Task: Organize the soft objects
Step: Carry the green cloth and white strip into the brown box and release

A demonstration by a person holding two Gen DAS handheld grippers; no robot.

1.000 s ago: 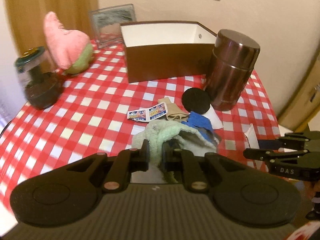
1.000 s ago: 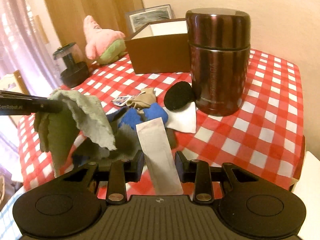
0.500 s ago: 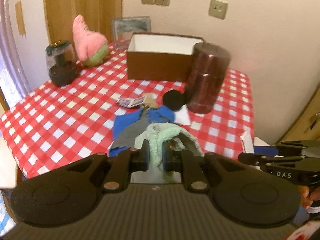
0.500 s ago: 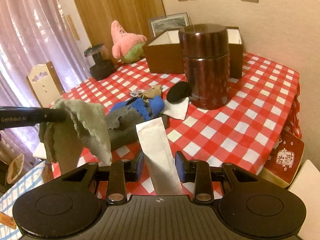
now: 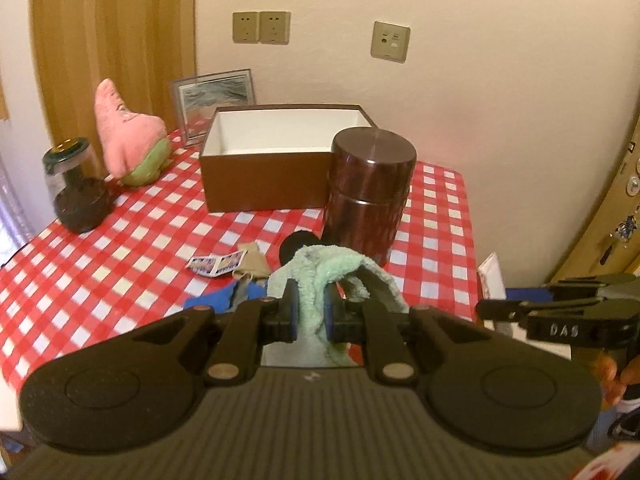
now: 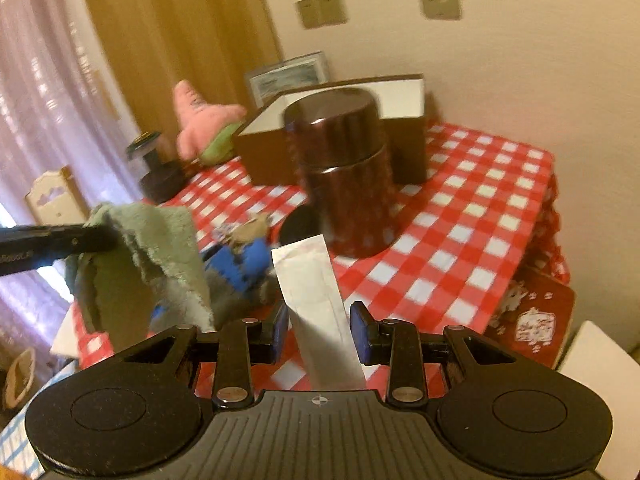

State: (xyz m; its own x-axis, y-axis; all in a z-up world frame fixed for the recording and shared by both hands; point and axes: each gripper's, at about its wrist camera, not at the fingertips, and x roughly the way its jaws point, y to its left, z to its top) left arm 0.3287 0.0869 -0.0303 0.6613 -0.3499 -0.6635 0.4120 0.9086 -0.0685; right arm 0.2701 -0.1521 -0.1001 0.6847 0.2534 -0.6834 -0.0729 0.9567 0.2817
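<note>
Fingers of left gripper [image 5: 308, 310] clamp the fluffy mint-green cloth [image 5: 320, 276], lifted over worktop's [image 5: 120, 248] near edge. Right gripper [image 6: 320, 334] pinches a flat white paper packet [image 6: 316, 300]. Beyond: blue-grey cloth heap [image 6: 240, 264], brown metal canister [image 5: 368, 196], open brown box [image 5: 280, 156] at far edge.

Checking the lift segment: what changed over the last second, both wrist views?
Both grippers pulled up and back from the table: the left gripper carried the green towel off the blue cloth, the right gripper its white packet. Both grips stayed as they were, nothing released. Box, canister and plush stayed put.
</note>
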